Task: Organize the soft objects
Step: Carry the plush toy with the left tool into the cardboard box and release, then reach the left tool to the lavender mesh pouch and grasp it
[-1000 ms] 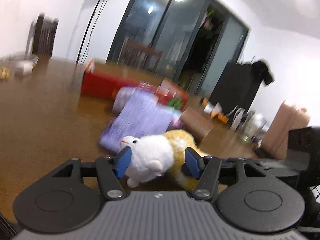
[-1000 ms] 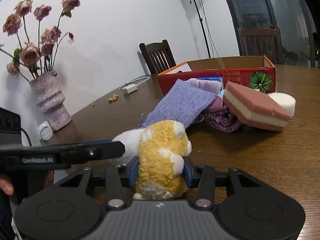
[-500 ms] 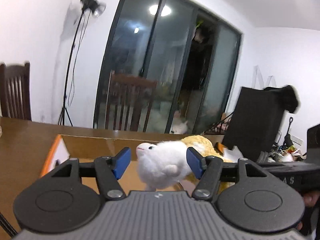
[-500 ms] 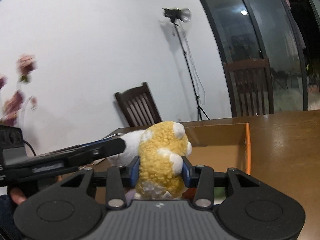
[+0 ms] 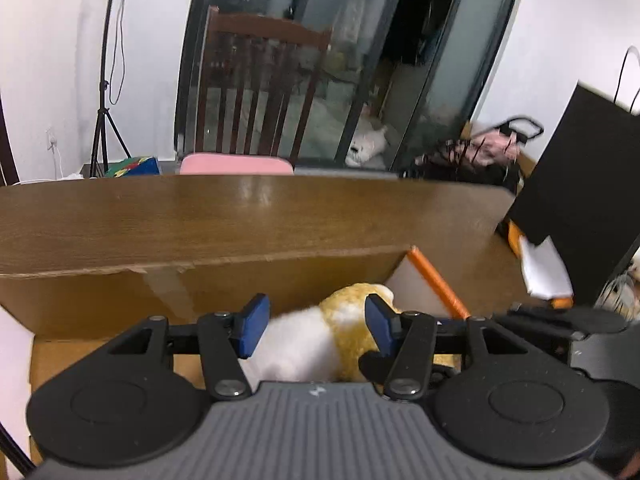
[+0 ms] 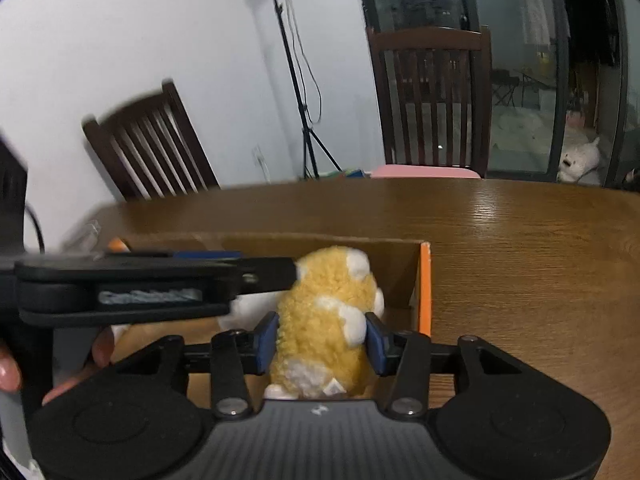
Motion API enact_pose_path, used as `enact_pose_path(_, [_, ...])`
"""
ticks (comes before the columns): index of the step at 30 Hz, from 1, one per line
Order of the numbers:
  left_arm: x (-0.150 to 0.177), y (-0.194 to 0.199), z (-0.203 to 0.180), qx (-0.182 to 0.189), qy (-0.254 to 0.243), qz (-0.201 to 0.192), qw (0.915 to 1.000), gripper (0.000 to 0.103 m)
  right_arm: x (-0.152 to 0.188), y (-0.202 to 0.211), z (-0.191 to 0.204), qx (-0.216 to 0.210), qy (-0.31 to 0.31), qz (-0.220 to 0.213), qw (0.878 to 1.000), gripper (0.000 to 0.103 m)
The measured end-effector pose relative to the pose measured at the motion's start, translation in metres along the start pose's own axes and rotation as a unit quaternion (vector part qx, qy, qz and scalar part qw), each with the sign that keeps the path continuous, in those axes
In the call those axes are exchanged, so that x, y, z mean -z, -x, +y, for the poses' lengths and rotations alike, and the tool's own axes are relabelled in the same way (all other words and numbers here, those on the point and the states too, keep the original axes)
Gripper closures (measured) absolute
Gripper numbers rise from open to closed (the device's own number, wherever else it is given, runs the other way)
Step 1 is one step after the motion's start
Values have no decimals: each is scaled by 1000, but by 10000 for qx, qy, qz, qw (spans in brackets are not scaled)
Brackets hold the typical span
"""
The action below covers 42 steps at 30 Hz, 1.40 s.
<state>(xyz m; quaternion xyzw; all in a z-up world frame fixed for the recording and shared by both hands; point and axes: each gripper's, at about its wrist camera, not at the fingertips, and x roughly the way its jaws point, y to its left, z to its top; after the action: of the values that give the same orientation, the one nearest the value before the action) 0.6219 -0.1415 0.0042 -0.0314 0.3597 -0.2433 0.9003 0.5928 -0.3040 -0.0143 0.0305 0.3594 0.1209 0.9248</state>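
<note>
While both grippers carried the plush toy [image 6: 326,320] above the open cardboard box [image 5: 200,280], the likeliest slip was an uneven release. The right gripper [image 6: 322,340] was opening, its blue pads only just meeting the yellow rump, whereas the left gripper [image 5: 312,328] was closing around the white front half, one pad against the yellow fur and the other standing slightly off the white; whether that grip was firm could not be told. If one side let go first, the toy might swing from the other claw, catch on the orange-edged flap [image 6: 425,284] or tumble over the box wall onto the wooden table [image 6: 520,240]. A claw lowered too far could also knock the thin cardboard and shove the box. The toy itself looked small, round and fleecy, golden-yellow over the back with white patches at the paws and a fluffy white forepart, compressed a little where the pads met it. It hung between the two claws, over the box's inside near the right-hand end, apparently not yet resting on the bottom.
</note>
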Motion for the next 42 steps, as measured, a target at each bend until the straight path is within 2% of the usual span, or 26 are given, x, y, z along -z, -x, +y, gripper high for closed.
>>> enact_pose_path(2, [-1,0,6,102,149,5,9998,47,0,0,13,374,432,-137,9983,56])
enact_pose_path(4, [-2,10,7,-33,122,-148,9998,46,-1,-1,24,707,736,-120,9947,54])
enact_pose_path(6, [-1,30,9,-125,30,-264,9996,44,-1,1,27,839,786,-95,9933,52])
enact_pose_path(9, [-4,63,11,-267,39,-381,9989,42,-7,22,28,789,633,-204,9947,48])
enact_pose_path(11, [-4,95,11,-441,-28,-529,9976,35,-13,46,25,725,477,-356,9956,40])
enact_pose_path(13, [0,130,9,-674,-182,-705,9951,29,-17,73,22,689,368,-492,9957,37])
enact_pose_path(19, [31,240,-5,-1218,-497,-1117,9850,24,-1,182,29,685,564,-1073,9903,24])
enact_pose_path(24, [74,322,-33,-1458,-705,-1405,9767,18,28,261,42,561,694,-1469,9851,20])
enact_pose_path(30, [131,388,-70,-1664,-737,-1783,9670,10,74,331,65,343,738,-1988,9767,15])
enact_pose_path(36, [217,428,-100,-1843,-653,-2346,9522,3,149,382,78,-57,876,-2486,9646,7])
enact_pose_path(39, [257,438,-105,-1889,-518,-2429,9501,2,189,396,80,-289,852,-2601,9614,4])
enact_pose_path(42, [288,442,-108,-1945,-353,-2443,9493,1,223,398,82,-269,820,-2624,9611,1])
